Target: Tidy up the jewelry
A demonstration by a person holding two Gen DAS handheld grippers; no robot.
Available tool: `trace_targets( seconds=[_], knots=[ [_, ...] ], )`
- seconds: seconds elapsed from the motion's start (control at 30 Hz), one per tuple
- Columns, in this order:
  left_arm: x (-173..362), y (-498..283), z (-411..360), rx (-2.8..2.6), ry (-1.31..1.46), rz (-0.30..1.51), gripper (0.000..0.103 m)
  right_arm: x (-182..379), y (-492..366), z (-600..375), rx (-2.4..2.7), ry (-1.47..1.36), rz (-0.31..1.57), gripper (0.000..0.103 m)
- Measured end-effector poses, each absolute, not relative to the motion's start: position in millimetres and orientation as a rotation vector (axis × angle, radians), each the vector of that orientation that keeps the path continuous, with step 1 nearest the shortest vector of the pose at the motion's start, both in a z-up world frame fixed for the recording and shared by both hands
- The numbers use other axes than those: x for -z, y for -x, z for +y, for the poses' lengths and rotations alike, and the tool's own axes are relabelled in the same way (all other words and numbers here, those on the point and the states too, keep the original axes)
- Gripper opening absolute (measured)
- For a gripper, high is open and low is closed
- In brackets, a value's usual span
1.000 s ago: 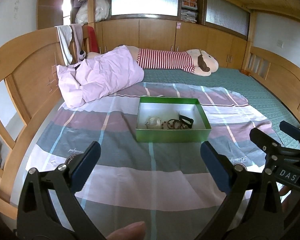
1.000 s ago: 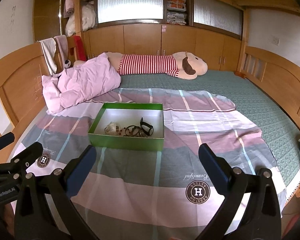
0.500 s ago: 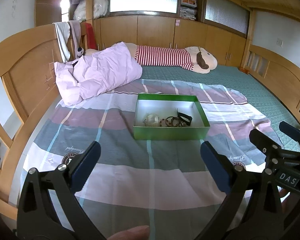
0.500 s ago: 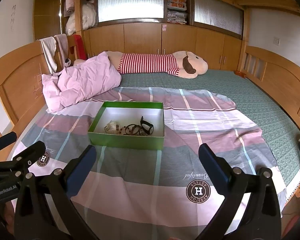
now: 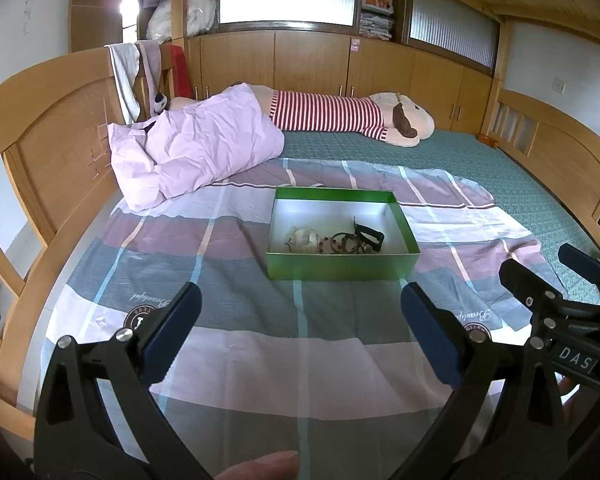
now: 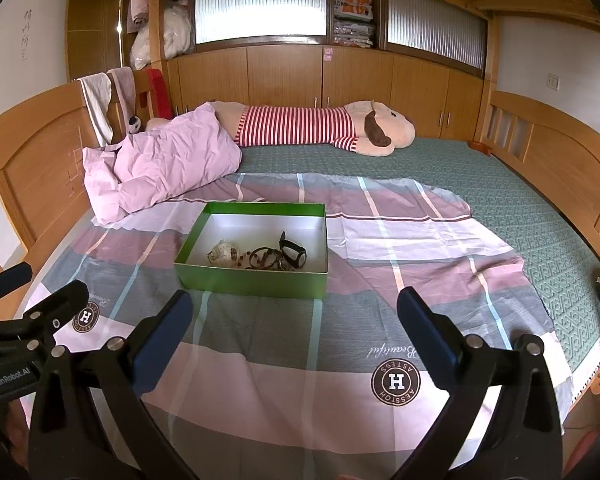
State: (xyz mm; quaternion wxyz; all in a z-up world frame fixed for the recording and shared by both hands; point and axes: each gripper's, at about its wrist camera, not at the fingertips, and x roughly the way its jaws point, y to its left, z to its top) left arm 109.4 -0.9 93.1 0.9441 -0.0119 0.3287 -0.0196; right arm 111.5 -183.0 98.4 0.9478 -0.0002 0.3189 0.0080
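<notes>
The jewelry [image 6: 260,258] lies tangled in the green box [image 6: 252,282] on the striped sheet [image 6: 380,272], well ahead of my left tongs [image 5: 300,320] and right tongs [image 6: 292,316], both spread and empty. I judge one pinch could drag several snarled pieces out together.

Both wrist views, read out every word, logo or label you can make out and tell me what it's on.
"DAS": tag on the right gripper.
"GenRobot.AI": label on the left gripper.
"H", ringed by "AESSTON" (uncertain): round logo on the bedsheet.
"Beautiful": script on the sheet, upside down.
Wall writing and the stacked packages' print: unreadable.
</notes>
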Motion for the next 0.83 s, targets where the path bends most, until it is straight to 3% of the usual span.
trace_targets(
  seconds=[0.83],
  knots=[
    [-88.1,-108.6,-0.3,0.084,0.044,0.685,0.099,-96.2,-113.4,-182.4,-0.016,0.007,0.657,0.1]
  ],
)
